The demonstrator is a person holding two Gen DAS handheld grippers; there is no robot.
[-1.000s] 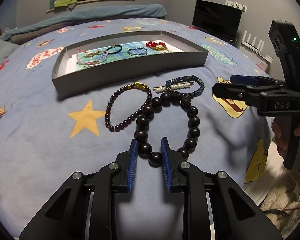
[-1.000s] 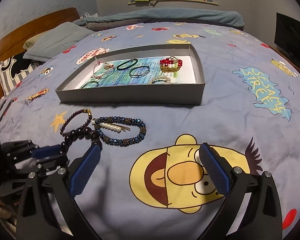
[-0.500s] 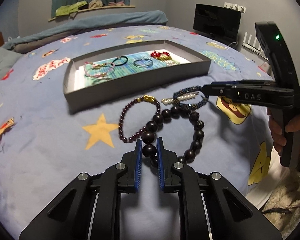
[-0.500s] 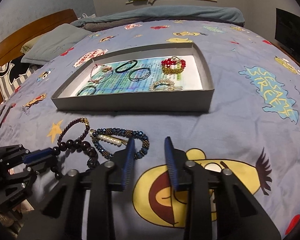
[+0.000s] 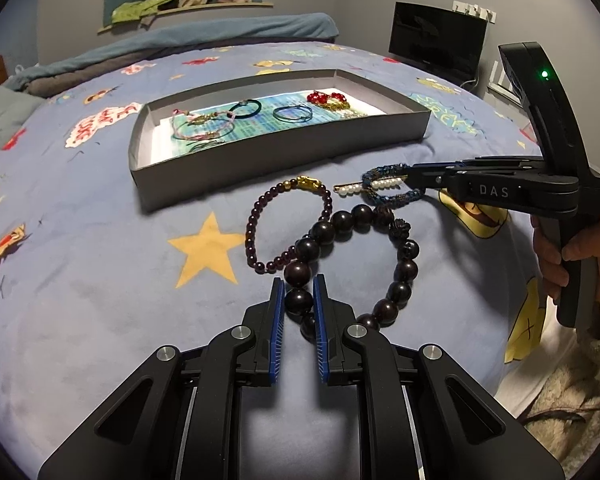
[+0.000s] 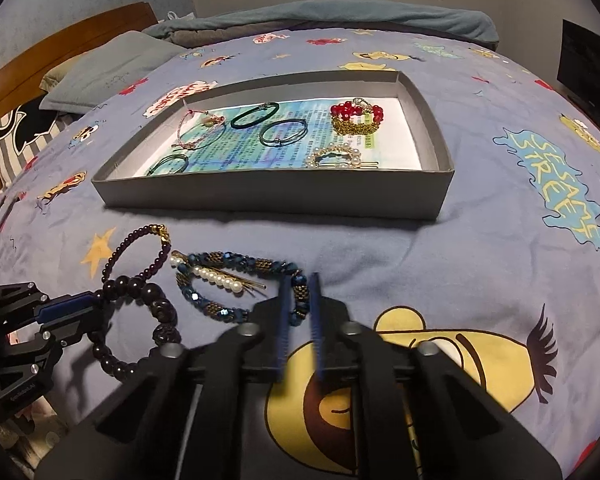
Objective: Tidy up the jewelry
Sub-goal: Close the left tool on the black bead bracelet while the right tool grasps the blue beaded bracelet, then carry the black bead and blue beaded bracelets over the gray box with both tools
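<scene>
The large dark bead bracelet (image 5: pixel 352 260) lies on the bed (image 5: pixel 100 280), its near beads clamped between the pads of the left tool (image 5: pixel 299 304). Just beyond, the blue beaded bracelet (image 6: pixel 240 284) is pinched at its right end by the right tool (image 6: pixel 300 300), whose jaws have just been closing. The grey tray (image 6: pixel 276 196) sits behind both.

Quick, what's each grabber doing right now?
Left gripper: shut on the big dark beads.
Right gripper: shut on the blue bracelet.
</scene>
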